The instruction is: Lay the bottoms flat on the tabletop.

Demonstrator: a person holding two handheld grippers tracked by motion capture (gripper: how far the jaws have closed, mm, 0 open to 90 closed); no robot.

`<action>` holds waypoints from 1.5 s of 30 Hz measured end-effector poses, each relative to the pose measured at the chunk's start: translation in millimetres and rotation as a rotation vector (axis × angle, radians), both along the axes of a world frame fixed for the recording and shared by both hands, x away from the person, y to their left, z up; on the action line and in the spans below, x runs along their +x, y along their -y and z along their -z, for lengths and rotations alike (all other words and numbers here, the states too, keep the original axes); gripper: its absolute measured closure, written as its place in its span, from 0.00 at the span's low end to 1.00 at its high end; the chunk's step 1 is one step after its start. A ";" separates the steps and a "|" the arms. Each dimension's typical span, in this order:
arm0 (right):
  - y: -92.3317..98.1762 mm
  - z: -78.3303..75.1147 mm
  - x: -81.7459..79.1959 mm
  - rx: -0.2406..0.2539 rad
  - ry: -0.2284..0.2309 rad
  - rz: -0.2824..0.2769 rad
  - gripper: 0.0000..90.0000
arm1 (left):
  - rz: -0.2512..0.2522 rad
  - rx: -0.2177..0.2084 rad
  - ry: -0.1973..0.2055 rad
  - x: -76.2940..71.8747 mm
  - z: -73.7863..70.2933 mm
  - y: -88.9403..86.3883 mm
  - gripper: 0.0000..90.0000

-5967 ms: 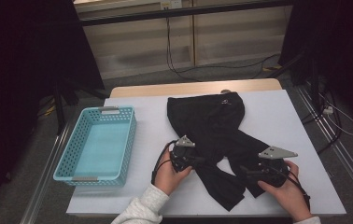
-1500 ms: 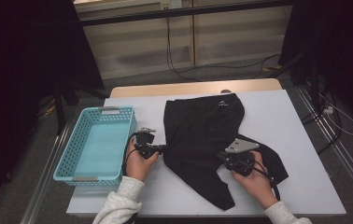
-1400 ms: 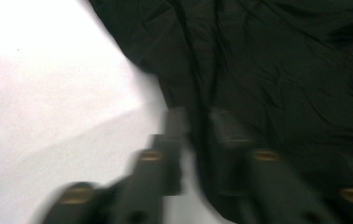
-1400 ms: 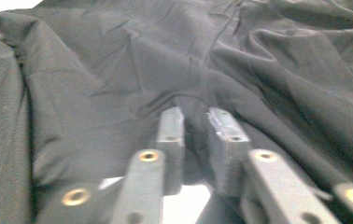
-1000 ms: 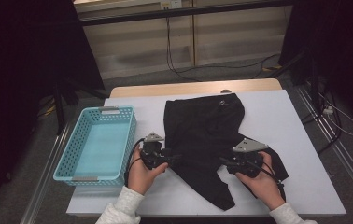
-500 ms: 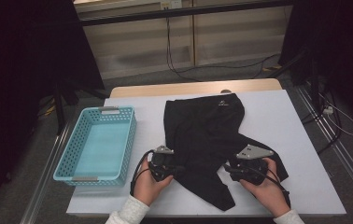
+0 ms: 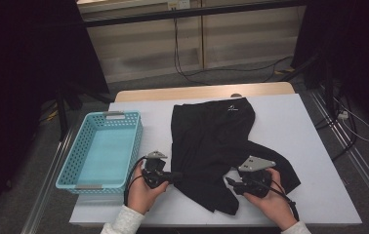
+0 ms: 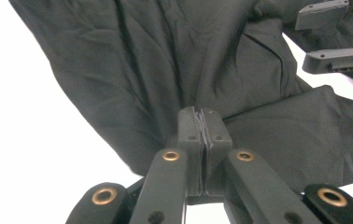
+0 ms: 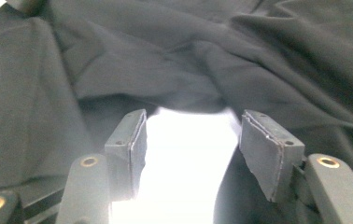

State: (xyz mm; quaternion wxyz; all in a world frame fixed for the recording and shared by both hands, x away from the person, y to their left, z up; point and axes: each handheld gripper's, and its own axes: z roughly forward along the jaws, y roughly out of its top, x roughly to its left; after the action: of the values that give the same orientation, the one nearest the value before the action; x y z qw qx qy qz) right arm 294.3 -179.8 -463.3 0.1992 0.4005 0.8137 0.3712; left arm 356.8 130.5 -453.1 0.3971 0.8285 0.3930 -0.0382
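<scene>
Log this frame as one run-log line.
left gripper: shut on garment edge | right gripper: open, at garment, no grip | basket: empty

A black garment (image 7: 216, 141) lies spread on the white counter (image 7: 295, 126), beside an empty turquoise basket (image 7: 102, 151) at its left. The left gripper (image 7: 165, 176) meets the garment's left edge, while the right gripper (image 7: 236, 184) sits at its lower right folds.

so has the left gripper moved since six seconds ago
Yes. In the high view the left gripper now sits nearer the blue basket and the table's near edge, shut on the black garment's left edge.
</scene>
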 end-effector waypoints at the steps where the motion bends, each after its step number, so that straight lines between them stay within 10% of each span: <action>1: -2.4 0.8 -0.4 0.001 -0.004 -0.007 0.46 | 0.006 -0.006 0.001 0.0 0.9 1.8 0.98; 14: -30.5 -4.9 9.1 0.130 -0.035 -0.043 0.55 | 0.040 0.003 0.022 -0.3 8.6 18.0 0.90; 17: -42.5 -1.2 12.9 0.093 -0.044 -0.063 0.60 | 0.051 -0.008 0.027 -0.2 9.3 24.0 0.89; 20: -45.1 5.9 16.7 0.046 -0.021 -0.090 1.00 | 0.053 -0.019 0.044 0.0 7.9 25.8 0.71; 33: 17.1 -5.7 27.0 0.118 -0.020 0.048 1.00 | 0.046 -0.060 0.102 -3.8 -3.6 19.8 0.47; 40: 21.5 -0.4 27.2 0.000 0.008 0.099 1.00 | 0.048 -0.033 0.095 -6.9 2.2 20.1 0.46; 45: 22.7 5.4 28.8 0.005 0.004 0.095 0.99 | 0.035 0.001 0.104 -5.6 6.1 17.3 0.47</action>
State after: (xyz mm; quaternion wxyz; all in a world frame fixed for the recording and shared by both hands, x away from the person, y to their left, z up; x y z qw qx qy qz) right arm 323.1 -202.4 -468.7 0.2170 0.4383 0.7926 0.3641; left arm 351.2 113.2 -459.1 0.4158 0.8364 0.3571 -0.0018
